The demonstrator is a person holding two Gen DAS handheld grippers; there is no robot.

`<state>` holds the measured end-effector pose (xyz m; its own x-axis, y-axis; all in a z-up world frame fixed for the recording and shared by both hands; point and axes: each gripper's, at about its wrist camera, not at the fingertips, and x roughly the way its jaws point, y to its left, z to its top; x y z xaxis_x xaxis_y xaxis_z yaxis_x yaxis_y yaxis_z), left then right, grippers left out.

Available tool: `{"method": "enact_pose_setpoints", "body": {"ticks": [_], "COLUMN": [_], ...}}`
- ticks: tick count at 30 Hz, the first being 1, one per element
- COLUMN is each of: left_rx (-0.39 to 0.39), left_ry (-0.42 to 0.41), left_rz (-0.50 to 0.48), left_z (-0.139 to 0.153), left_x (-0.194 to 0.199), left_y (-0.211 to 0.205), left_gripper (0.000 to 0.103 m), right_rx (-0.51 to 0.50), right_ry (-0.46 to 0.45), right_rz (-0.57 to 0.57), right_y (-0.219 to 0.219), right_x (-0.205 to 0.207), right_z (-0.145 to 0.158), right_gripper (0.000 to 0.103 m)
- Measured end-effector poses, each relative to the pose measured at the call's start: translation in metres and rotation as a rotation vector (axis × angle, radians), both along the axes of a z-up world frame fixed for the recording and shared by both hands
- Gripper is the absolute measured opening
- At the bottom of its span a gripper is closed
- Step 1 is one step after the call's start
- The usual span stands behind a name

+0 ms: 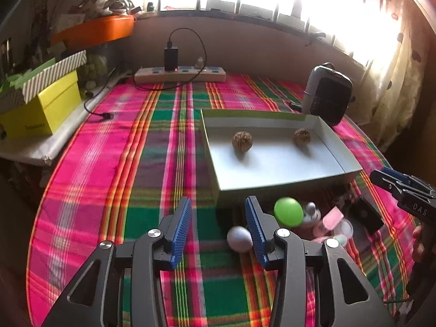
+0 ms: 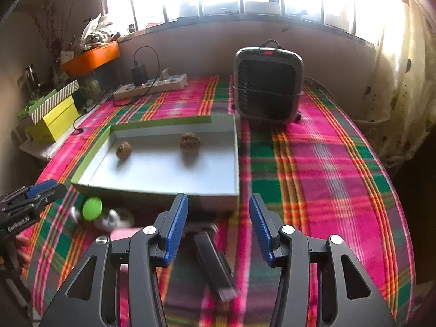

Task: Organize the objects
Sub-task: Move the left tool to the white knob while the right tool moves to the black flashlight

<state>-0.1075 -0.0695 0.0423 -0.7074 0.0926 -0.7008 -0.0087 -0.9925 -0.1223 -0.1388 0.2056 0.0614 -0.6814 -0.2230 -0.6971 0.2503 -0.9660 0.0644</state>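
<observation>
Now, left claw (image 1: 218,218): spread, nothing between its blue pads, hanging over the plaid cloth (image 1: 109,163) just left of the clutter.
Right claw (image 2: 218,218): spread and empty too, above a black bar-shaped object (image 2: 212,261) lying on the worktop.
Tray (image 1: 351,167): shallow white box, green outside, already holding two walnuts (image 1: 242,141).
Loose pile: white egg-shaped ball (image 1: 239,238) just beside the left claw's right pad; green ball (image 1: 288,212), a small grey figurine (image 1: 310,212) and pink plastic pieces (image 1: 333,218) near the tray's front wall.
Handling, white ball: probably light, hard, smooth, likely to roll or squirt out.
Where to grip: across its widest middle, pads squarely on either side, closing gently.
</observation>
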Motion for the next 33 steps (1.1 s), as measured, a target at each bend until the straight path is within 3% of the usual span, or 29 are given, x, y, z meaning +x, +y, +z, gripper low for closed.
{"method": "enact_pose_setpoints", "body": {"ticks": [5, 8, 16, 27, 33], "left_rx": [0.006, 0.024, 0.028, 0.021, 0.029], "left_ry": [-0.008, -0.017, -0.031, -0.071, -0.075], "left_rz": [-0.026, -0.028, -0.049, -0.105, -0.089], "left_z": [-0.007, -0.012, -0.019, -0.03, -0.032], "left_x": [0.013, 0.017, 0.023, 0.019, 0.014], "left_y": [0.0, -0.001, 0.002, 0.016, 0.016], "left_gripper": [0.041, 0.041, 0.041, 0.041, 0.041], "right_rx": [-0.017, -0.016, -0.028, -0.018, -0.003], "right_ry": [-0.015, -0.023, -0.037, -0.069, -0.087], "right_rz": [-0.011, -0.026, -0.014, 0.053, 0.07], "right_y": [0.015, 0.024, 0.036, 0.022, 0.017], "right_x": [0.014, 0.02, 0.037, 0.037, 0.033], "right_z": [-0.006, -0.01, -0.023, -0.036, -0.041], "right_gripper": [0.049, 0.055, 0.055, 0.055, 0.055]}}
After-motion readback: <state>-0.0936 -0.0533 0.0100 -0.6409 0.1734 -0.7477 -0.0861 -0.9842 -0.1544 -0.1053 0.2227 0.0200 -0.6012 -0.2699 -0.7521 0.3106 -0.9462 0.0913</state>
